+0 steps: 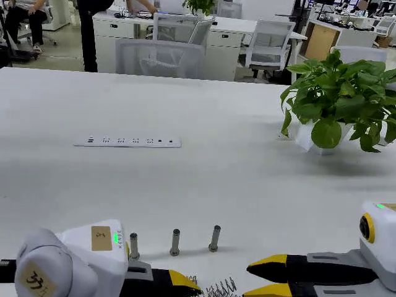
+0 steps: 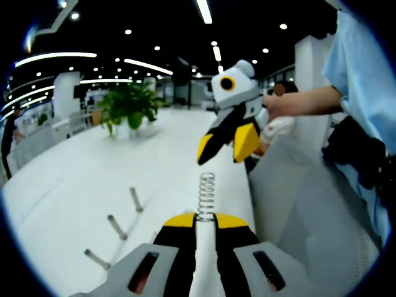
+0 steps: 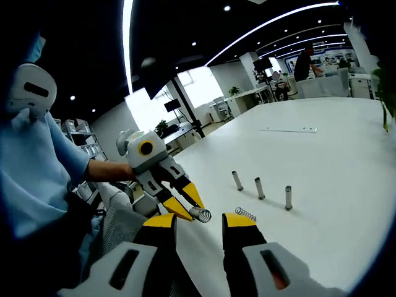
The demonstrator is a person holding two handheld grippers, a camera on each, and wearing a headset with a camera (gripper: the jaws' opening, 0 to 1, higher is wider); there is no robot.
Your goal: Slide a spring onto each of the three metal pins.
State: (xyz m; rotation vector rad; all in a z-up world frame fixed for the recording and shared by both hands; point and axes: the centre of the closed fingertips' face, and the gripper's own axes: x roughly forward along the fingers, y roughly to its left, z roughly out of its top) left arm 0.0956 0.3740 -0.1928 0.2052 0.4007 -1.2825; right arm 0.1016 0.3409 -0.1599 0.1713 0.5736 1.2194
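In the head view, the white tabletop (image 1: 235, 179) carries three metal pins (image 1: 176, 242) standing upright in a row near the bottom edge, their shafts bare. Just below them the left tool (image 1: 193, 286) reaches in from the lower left with its yellow-tipped jaws together. A spring (image 1: 219, 288) sticks out from their tips towards the right tool (image 1: 250, 280), which enters from the lower right with a clear gap between its jaws. Farther up the tabletop lies a power strip (image 1: 128, 142), and a potted plant (image 1: 337, 93) stands at the right

In the left gripper view, the left tool (image 2: 204, 216) has its jaws pressed together on the near end of the spring (image 2: 206, 193), which points straight forward over the tabletop. Past its far end the right tool (image 2: 221, 158) points back this way, jaws apart and holding nothing, with a person's forearm (image 2: 303, 102) behind it. The metal pins (image 2: 116, 226) stand to the left, apart from the spring

In the right gripper view, the right tool (image 3: 199, 221) is spread wide with nothing clamped. Facing it, the left tool (image 3: 189, 203) grips the spring (image 3: 199, 214), seen end-on in the gap between the right tool's jaw tips. Whether it touches them I cannot tell. A second spring (image 3: 245, 213) lies on the tabletop just beside the right-hand jaw tip. The metal pins (image 3: 259, 188) stand beyond it, upright and near
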